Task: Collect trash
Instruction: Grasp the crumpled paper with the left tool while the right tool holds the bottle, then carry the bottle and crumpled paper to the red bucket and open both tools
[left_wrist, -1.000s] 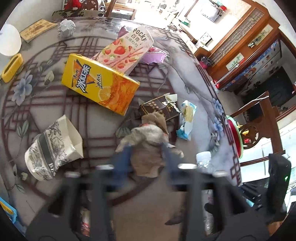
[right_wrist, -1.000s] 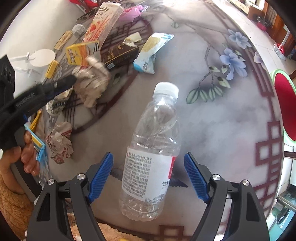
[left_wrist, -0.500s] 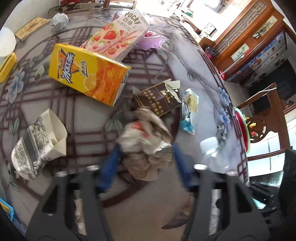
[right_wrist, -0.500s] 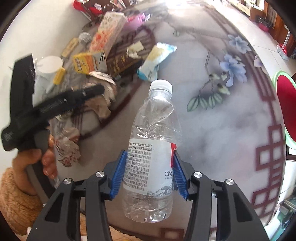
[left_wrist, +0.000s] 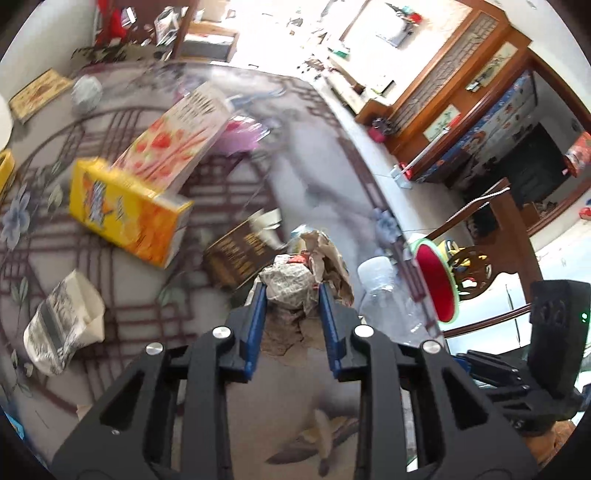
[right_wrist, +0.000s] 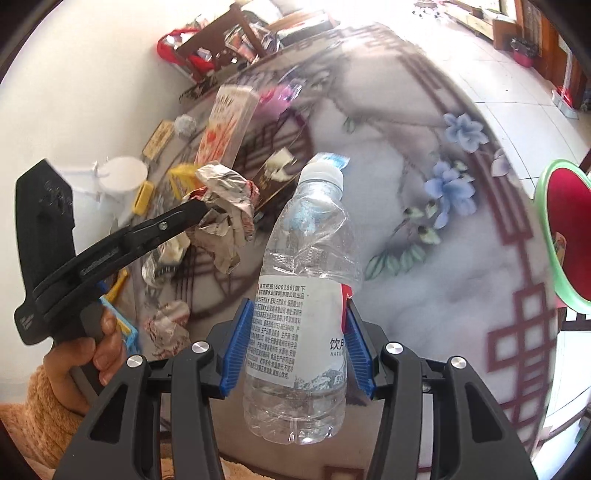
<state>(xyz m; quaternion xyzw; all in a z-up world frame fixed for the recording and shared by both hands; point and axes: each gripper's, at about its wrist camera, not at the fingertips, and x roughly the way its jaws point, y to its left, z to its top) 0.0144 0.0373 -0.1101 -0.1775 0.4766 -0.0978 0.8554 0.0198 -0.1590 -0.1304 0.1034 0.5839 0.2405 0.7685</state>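
Over a round floral-patterned table strewn with snack boxes, our left gripper clamps crumpled paper. Our right gripper squeezes a clear plastic bottle; tiled floor lies beyond the table's edge.

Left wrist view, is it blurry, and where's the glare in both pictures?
Left wrist view: table litter like the yellow box is motion-smeared, the claw and crumpled wrapper sharper, window area blown out. Right wrist view: bottle crisp, far table blurred, floor overexposed.

Both grippers show black plastic frames with silver screw heads, and ribbed blue pads line the fingers. The left hand is bare skin (sleeve fuzzy, tan-orange), wrapped round a black handle.
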